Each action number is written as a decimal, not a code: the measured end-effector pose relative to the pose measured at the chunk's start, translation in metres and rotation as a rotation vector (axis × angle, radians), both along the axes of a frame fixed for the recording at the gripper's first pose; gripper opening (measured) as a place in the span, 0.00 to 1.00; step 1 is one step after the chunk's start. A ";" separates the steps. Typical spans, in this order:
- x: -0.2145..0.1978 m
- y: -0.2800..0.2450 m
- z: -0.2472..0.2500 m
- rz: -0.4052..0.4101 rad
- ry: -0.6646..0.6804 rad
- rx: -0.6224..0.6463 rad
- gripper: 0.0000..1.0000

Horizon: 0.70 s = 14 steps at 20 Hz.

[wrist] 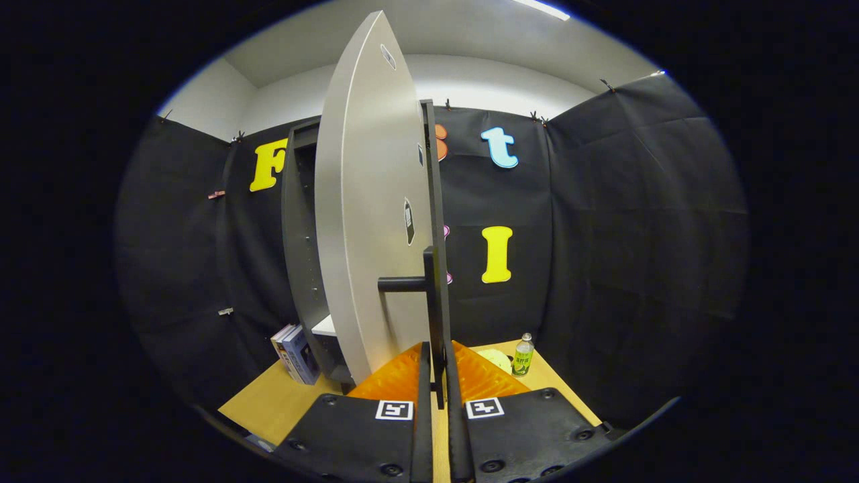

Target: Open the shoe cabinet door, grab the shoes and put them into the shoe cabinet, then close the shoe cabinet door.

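Tool [439, 376] fingers closed on my grip of the cabinet door [366, 221] handle [429, 295]; I swing it along its hinge arc, without twisting.

Door [366, 221] swung open edge-on, w/ its handle [429, 315] caught between the nearly closed gripper [437, 365] fingers, blocking straight ahead. Left of door, cabinet [302, 255] opening looks free, tho interior mostly hidden. Books [295, 352] lean by cabinet base. Right side: bottle [523, 355] near table [268, 402] edge; rest open.
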<state>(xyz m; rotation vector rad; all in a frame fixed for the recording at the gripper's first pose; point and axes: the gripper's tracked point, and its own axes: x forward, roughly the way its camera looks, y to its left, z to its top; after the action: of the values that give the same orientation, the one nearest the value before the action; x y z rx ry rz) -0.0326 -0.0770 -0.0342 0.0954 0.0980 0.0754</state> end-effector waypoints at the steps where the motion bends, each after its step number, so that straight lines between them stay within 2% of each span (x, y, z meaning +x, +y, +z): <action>1: -0.001 -0.007 0.000 -0.004 0.000 -0.005 0.14; 5: -0.005 -0.034 0.003 -0.060 -0.017 -0.021 0.14; 8: -0.011 -0.033 0.005 -0.054 -0.017 0.010 0.14; 11: -0.013 -0.038 0.003 -0.078 -0.024 -0.063 0.14; 14: -0.028 -0.045 0.015 -0.155 -0.050 -0.134 0.22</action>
<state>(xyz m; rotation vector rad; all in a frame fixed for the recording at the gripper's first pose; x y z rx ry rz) -0.0604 -0.1224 -0.0192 -0.0326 0.0449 -0.0831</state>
